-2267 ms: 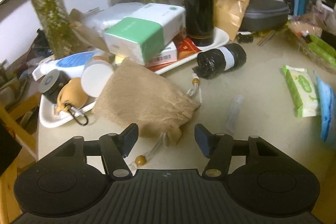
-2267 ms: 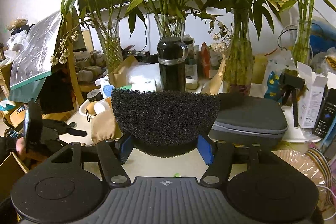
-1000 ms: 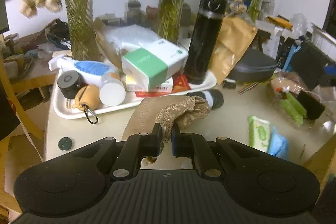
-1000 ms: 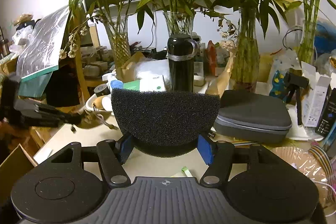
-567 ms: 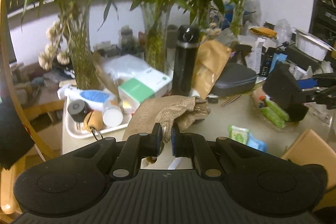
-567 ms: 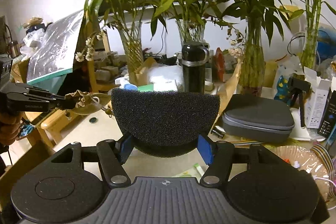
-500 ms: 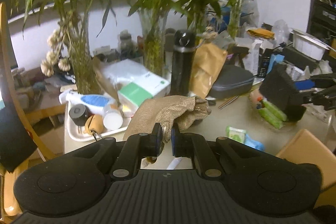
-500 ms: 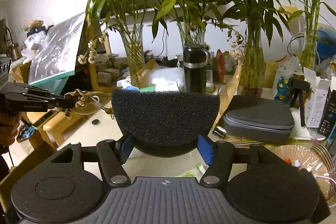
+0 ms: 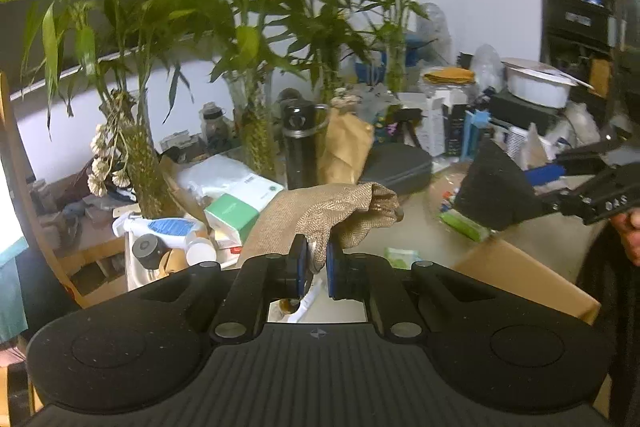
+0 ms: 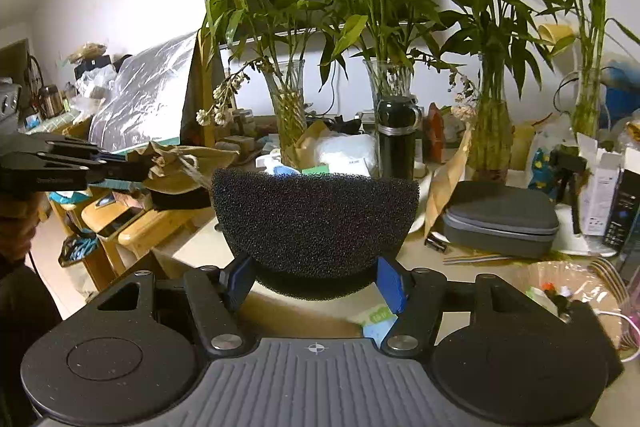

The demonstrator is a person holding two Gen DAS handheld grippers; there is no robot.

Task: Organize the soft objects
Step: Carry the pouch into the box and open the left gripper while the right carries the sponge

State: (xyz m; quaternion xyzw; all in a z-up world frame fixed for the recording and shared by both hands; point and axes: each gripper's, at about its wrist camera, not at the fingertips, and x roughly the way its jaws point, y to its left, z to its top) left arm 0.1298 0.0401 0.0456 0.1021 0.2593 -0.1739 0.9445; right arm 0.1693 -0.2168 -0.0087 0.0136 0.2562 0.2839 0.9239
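Left view: left gripper is pinched tight on the brown cloth bag, held up in the air above the table.
Right view: right gripper squeezes the black sponge from both sides, up off the table too.
Only left view: cardboard box sits low, under the sponge.
Only right view: wooden stool stands past the table's left edge.
Table: tan top, packed with a white tray, black bottle, grey case and plant vases.
Room to move: bare spot near the front edge.

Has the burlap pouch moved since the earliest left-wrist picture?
Yes. The burlap pouch is lifted off the table, pinched in the left tool, now level with the black flask.
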